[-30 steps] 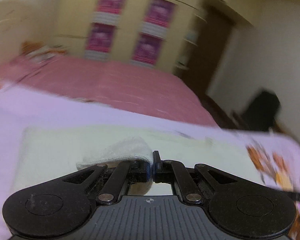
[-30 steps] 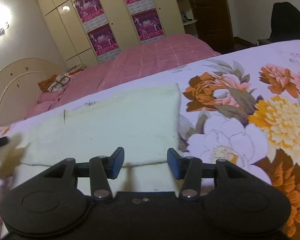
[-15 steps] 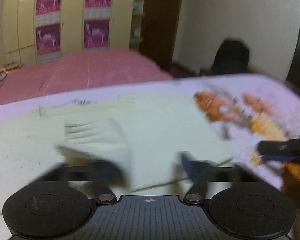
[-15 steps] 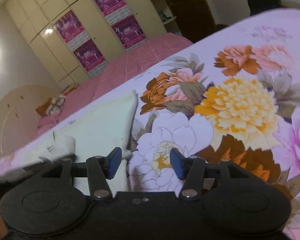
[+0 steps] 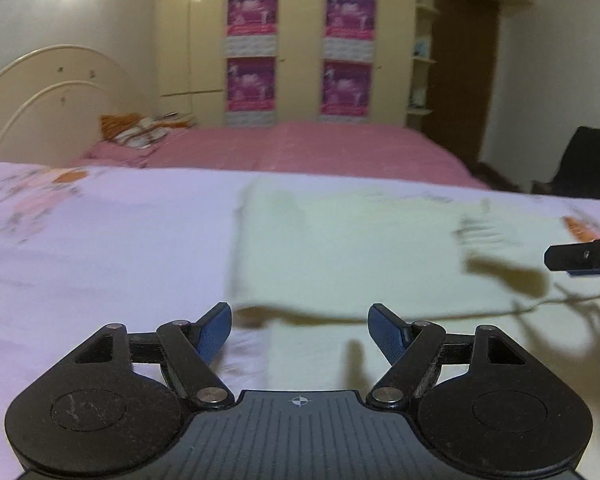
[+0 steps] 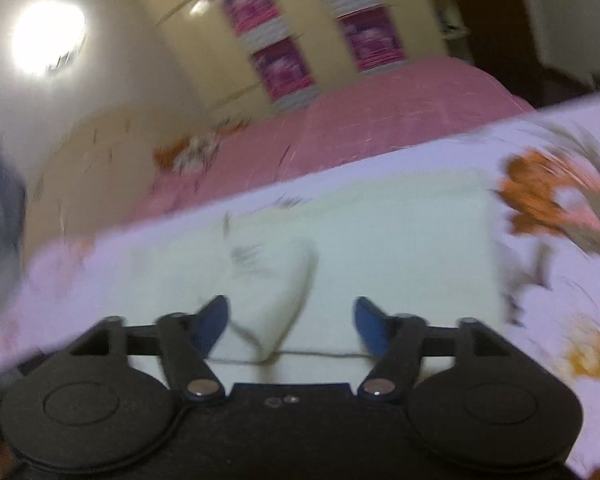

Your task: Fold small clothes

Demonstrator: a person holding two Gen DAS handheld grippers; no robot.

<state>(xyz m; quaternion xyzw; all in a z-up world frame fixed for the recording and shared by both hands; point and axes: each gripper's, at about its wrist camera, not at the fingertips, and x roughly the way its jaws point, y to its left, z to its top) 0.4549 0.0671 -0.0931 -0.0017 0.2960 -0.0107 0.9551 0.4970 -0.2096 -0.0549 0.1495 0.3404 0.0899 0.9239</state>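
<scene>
A small white knit garment (image 6: 270, 280) lies folded on a cream cloth (image 6: 400, 248) spread over the floral bedsheet (image 6: 560, 208). My right gripper (image 6: 291, 322) hovers just before it. Its jaws are opening, and the garment's near end lies between the blue pads (image 6: 212, 320) without being pressed. In the left wrist view the garment (image 5: 480, 234) is a blur at the right of the cream cloth (image 5: 340, 248). My left gripper (image 5: 300, 332) stands open over the cloth's near left edge, holding nothing. A fingertip of the right gripper (image 5: 580, 258) pokes in from the right.
The pale sheet (image 5: 100, 248) stretches left of the cloth. Beyond lies a pink bed (image 5: 320, 148) with a patterned pillow (image 5: 140, 132) and a curved headboard (image 5: 40, 96). A wardrobe with pink posters (image 5: 300, 40) fills the far wall. A dark chair (image 5: 584, 168) stands at the right.
My left gripper opened, let go of the small white garment and swung left. The right gripper widened and swung from the flowers back over the garment.
</scene>
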